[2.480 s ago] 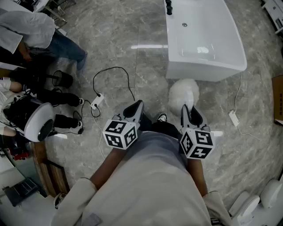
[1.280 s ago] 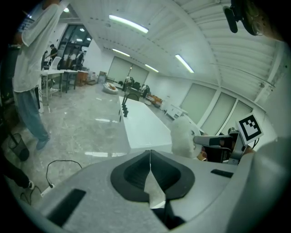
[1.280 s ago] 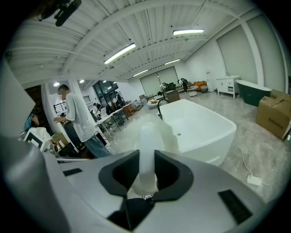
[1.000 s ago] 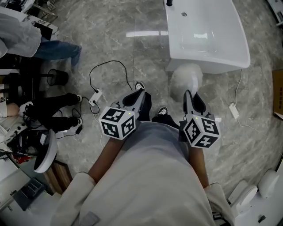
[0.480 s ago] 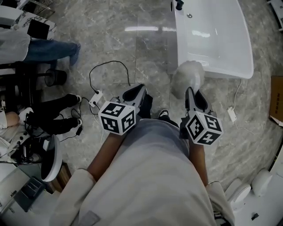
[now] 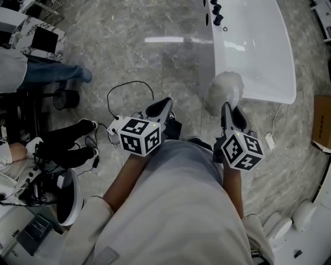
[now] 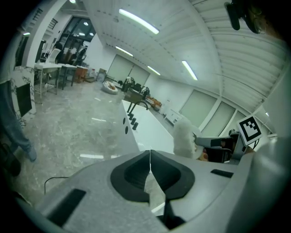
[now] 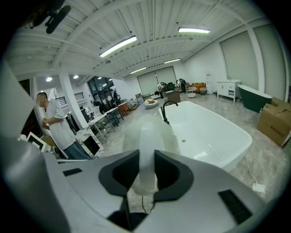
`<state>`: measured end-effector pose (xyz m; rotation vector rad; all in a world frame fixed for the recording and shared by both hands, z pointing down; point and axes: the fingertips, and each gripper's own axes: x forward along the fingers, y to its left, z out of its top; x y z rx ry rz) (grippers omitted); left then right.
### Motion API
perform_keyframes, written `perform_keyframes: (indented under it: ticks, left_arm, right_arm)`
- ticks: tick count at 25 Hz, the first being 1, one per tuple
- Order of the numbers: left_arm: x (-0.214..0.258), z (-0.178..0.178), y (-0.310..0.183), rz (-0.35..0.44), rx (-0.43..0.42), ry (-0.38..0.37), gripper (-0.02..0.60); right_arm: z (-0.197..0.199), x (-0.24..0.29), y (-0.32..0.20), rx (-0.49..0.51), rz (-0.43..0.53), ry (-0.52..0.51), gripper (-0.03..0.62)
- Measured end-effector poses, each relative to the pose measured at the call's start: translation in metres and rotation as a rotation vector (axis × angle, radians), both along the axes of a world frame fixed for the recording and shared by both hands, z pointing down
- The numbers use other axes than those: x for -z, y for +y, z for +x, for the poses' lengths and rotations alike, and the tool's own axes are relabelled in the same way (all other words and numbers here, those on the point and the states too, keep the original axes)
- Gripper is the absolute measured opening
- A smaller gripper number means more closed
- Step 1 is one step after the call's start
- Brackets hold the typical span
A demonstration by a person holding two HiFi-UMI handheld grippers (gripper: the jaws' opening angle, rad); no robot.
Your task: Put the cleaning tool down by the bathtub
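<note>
The cleaning tool is a fluffy white duster (image 6: 223, 92) with a white handle (image 8: 146, 150). My right gripper (image 6: 230, 111) is shut on that handle, and the fluffy head sticks out ahead of it, over the near left corner of the white bathtub (image 6: 258, 52). In the right gripper view the tub (image 8: 204, 132) lies just beyond the duster. My left gripper (image 6: 159, 109) hangs over the grey marble floor left of the tub, its jaws shut with nothing between them. The left gripper view shows the duster (image 7: 184, 136) off to the right.
A black faucet and knobs (image 6: 215, 11) sit at the tub's far end. A black cable with a white power strip (image 6: 111, 126) lies on the floor at left. People's legs and desks stand at far left. A cardboard box (image 6: 321, 124) is at right.
The person has walked closer to the tub. The duster head, earlier over the floor in front of the tub, now overlaps its near corner. Both grippers keep their grip state.
</note>
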<state>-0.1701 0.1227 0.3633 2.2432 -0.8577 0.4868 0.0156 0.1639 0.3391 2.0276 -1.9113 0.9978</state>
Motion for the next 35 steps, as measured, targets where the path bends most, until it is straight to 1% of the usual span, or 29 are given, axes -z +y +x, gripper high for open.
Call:
perform_keyframes:
  ticks: [4, 8, 11, 15, 17, 21, 28, 31, 35]
  left_arm:
    - [-0.001, -0.013, -0.013, -0.003, -0.013, 0.011, 0.009]
    - [0.0, -0.019, -0.02, -0.008, -0.022, 0.028, 0.009]
    - [0.0, -0.023, -0.022, -0.009, -0.01, 0.038, 0.009]
    - [-0.006, -0.026, -0.026, -0.036, 0.016, 0.053, 0.009]
    - [-0.008, -0.027, -0.028, -0.035, 0.024, 0.049, 0.009]
    - [-0.009, -0.03, -0.04, -0.015, 0.038, 0.015, 0.009]
    - [0.007, -0.016, -0.082, 0.034, 0.028, 0.004, 0.009]
    - [0.013, 0.002, -0.104, 0.048, 0.011, -0.001, 0.009]
    - [0.022, 0.032, -0.13, 0.074, -0.02, 0.001, 0.009]
  right_arm:
    - [-0.013, 0.009, -0.017, -0.008, 0.019, 0.019, 0.083]
    - [-0.016, 0.013, -0.027, -0.017, 0.013, 0.06, 0.083]
    - [-0.014, 0.015, -0.03, -0.02, 0.005, 0.081, 0.083]
    - [-0.008, 0.015, -0.036, -0.021, -0.005, 0.092, 0.083]
    - [-0.009, 0.013, -0.041, -0.015, -0.009, 0.089, 0.083]
    - [-0.013, 0.008, -0.059, 0.004, -0.009, 0.077, 0.083]
    - [0.003, 0.011, -0.098, 0.006, 0.023, 0.057, 0.083]
    - [0.023, 0.017, -0.118, -0.004, 0.04, 0.053, 0.083]
    - [0.061, 0.018, -0.142, -0.054, 0.062, 0.046, 0.083]
